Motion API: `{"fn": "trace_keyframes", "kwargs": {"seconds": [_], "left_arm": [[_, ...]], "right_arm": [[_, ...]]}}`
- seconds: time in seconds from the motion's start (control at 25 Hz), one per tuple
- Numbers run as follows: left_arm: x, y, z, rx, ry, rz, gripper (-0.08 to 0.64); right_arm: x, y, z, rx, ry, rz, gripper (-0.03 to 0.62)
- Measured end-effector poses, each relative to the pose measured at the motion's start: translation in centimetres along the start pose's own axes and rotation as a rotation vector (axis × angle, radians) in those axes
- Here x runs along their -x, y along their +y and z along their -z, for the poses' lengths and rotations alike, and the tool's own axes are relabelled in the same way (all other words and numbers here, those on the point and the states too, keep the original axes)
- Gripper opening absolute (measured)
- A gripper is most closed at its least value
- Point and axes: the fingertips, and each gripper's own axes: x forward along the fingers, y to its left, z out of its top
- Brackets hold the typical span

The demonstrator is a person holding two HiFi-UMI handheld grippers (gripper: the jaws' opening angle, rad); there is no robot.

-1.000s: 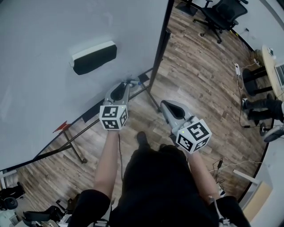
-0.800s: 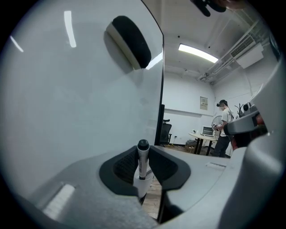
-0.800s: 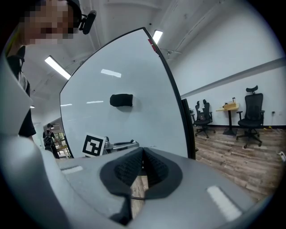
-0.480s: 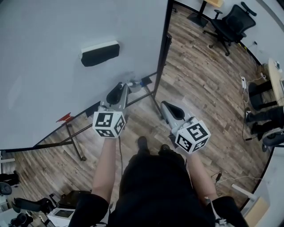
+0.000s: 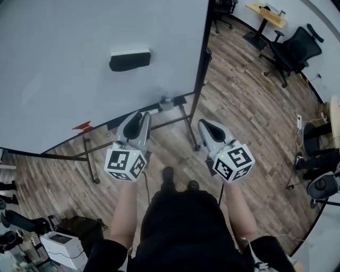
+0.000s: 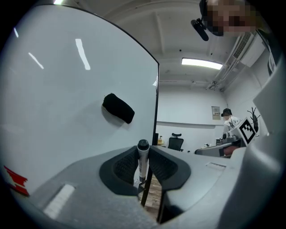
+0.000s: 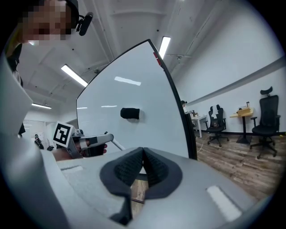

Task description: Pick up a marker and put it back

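A white marker (image 6: 142, 162) with a dark cap stands upright between the pads of my left gripper (image 6: 143, 154), which is shut on it. In the head view the left gripper (image 5: 139, 118) is level in front of the whiteboard (image 5: 69, 58), below the black eraser (image 5: 130, 59) and short of the marker tray (image 5: 169, 101). From the right gripper view the marker (image 7: 114, 142) sticks out past the left gripper (image 7: 96, 141). To the right, past the board's edge, my right gripper (image 5: 204, 126) is shut with its pads (image 7: 134, 166) together and nothing between them.
Red marks (image 5: 82, 126) sit low on the board. The board's stand legs (image 5: 194, 139) cross the wooden floor below the grippers. Office chairs (image 5: 295, 50) and a desk (image 5: 271, 13) stand at the far right. Equipment (image 5: 58, 247) lies at the bottom left.
The left gripper has come up and back from the tray with the marker in it. The right gripper has risen slightly. The board and eraser now lie further from both.
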Motion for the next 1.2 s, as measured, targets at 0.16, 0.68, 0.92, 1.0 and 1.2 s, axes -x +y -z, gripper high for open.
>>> {"fn": "trace_keyframes", "kwargs": {"seconds": [0.16, 0.68, 0.92, 1.0, 1.2], "left_arm": [[2.2, -0.6, -0.2, -0.002, -0.007, -0.04, 0.083], [4.9, -0.1, -0.4, 0.019, -0.02, -0.107, 0.083], [3.3, 0.7, 0.4, 0.031, -0.019, -0.105, 0.083], [2.5, 1.2, 0.7, 0.037, -0.016, -0.098, 0.081], [-0.1, 2.6, 1.7, 0.042, -0.007, -0.072, 0.081]], "right_arm": [[-0.1, 0.4, -0.3, 0.03, -0.002, -0.038, 0.003], [-1.0, 1.1, -0.2, 0.044, 0.011, -0.095, 0.003], [-1.8, 0.2, 0.1, 0.044, 0.018, -0.081, 0.002], [-2.3, 0.0, 0.1, 0.045, 0.021, -0.072, 0.002], [-3.3, -0.6, 0.1, 0.045, 0.028, -0.037, 0.002]]}}
